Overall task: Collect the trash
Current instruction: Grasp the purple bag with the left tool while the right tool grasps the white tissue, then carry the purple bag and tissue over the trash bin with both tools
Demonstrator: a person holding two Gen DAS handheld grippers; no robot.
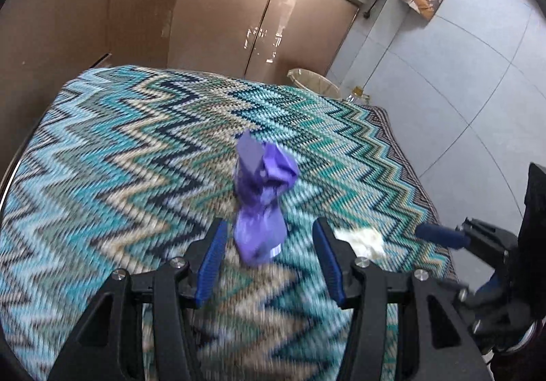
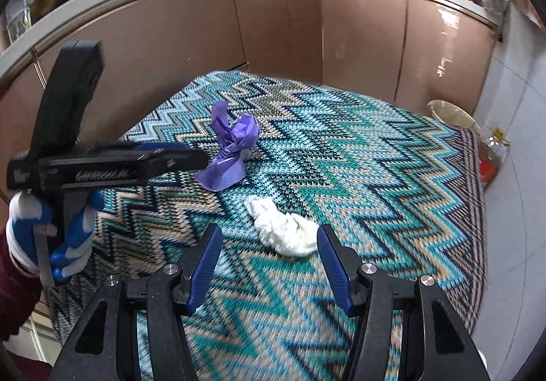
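A crumpled purple plastic bag [image 1: 261, 200] lies on the zigzag-patterned tablecloth [image 1: 119, 159]. My left gripper [image 1: 269, 244] is open just above it, and the bag's near end shows between the blue pads without touching them. A crumpled white tissue [image 2: 283, 231] lies to the right of the bag [image 2: 228, 149]. My right gripper [image 2: 269, 244] is open over the tissue's near side and holds nothing. In the right wrist view the left gripper [image 2: 191, 156] is side-on, held by a gloved hand [image 2: 51, 234]. The white tissue [image 1: 361, 239] also appears in the left wrist view, next to one blue finger [image 1: 440, 234] of my right gripper.
A lined waste bin [image 2: 450, 115] stands on the tiled floor past the table's far right corner, with a bottle [image 2: 491, 156] beside it. Brown kitchen cabinets [image 2: 273, 33] run behind the table. The bin [image 1: 315, 82] also shows in the left wrist view.
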